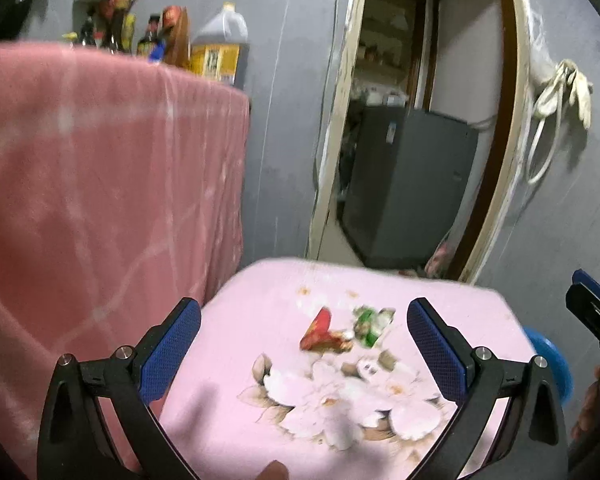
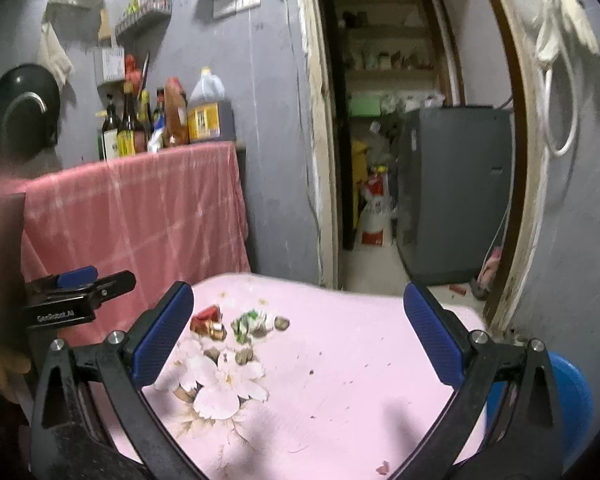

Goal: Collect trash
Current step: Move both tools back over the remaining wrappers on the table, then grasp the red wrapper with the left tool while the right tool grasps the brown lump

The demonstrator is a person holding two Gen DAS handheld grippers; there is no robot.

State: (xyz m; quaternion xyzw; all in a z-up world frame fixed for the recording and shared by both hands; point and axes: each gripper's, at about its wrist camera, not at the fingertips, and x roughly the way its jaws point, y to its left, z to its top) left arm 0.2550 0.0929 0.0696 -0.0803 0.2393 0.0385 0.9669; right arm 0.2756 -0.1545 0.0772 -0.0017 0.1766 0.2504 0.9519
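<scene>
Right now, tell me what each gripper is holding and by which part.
Nothing is held. The left gripper and right gripper are both open above the pink table.

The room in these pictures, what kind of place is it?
Probably a home kitchen: glass sauce bottles and a large plastic oil jug stand on a pink-covered counter, and a black pan hangs on the wall.

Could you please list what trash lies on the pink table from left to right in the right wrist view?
Red wrapper → gold wrapper → green-and-white wrapper → small dark piece, all on the pink table.
</scene>
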